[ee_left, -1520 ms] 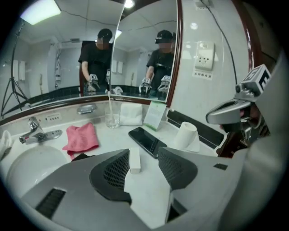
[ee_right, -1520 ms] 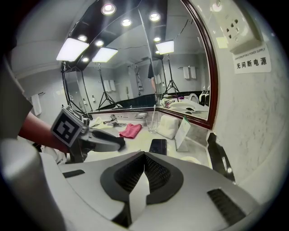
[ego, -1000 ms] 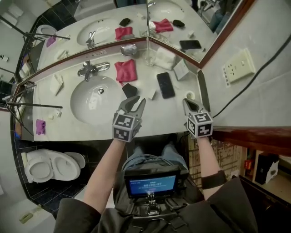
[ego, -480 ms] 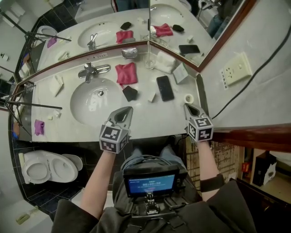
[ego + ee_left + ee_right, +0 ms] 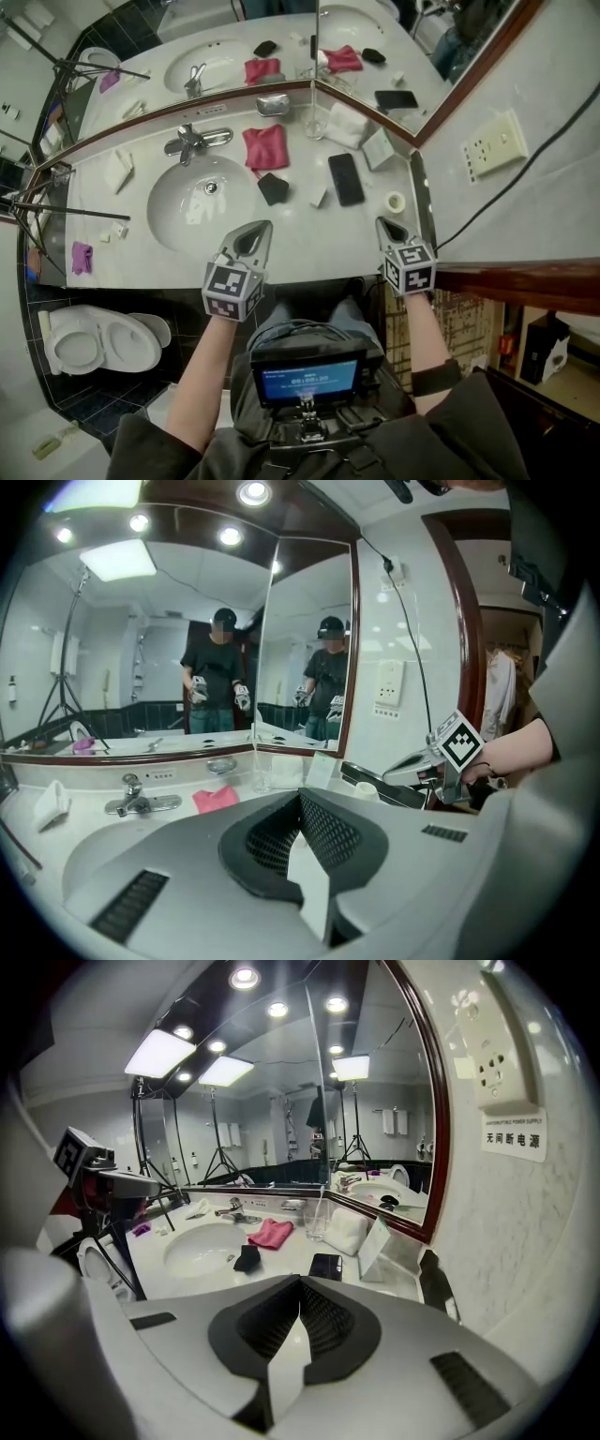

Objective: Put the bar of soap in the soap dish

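Observation:
The metal soap dish (image 5: 273, 105) stands against the mirror behind the basin; it also shows in the left gripper view (image 5: 221, 765) and the right gripper view (image 5: 292, 1205). A small white block (image 5: 319, 197), which looks like the bar of soap, lies on the counter between a black pad (image 5: 273, 188) and a phone (image 5: 344, 178). My left gripper (image 5: 255, 234) hovers over the counter's front edge by the basin, shut and empty (image 5: 300, 794). Near the right front corner, my right gripper (image 5: 389, 228) is shut on nothing (image 5: 300, 1283).
A red cloth (image 5: 265, 146), a faucet (image 5: 192, 142), a glass (image 5: 314, 122), a folded white towel (image 5: 344, 124) and a standing card (image 5: 378, 148) line the back. A white roll (image 5: 395, 201) sits by the right wall. The basin (image 5: 202, 202) fills the counter's left half.
The left gripper drew back from the black pad toward the front edge and leftward, and its jaws went from open to shut with nothing in them. The right gripper stayed put.

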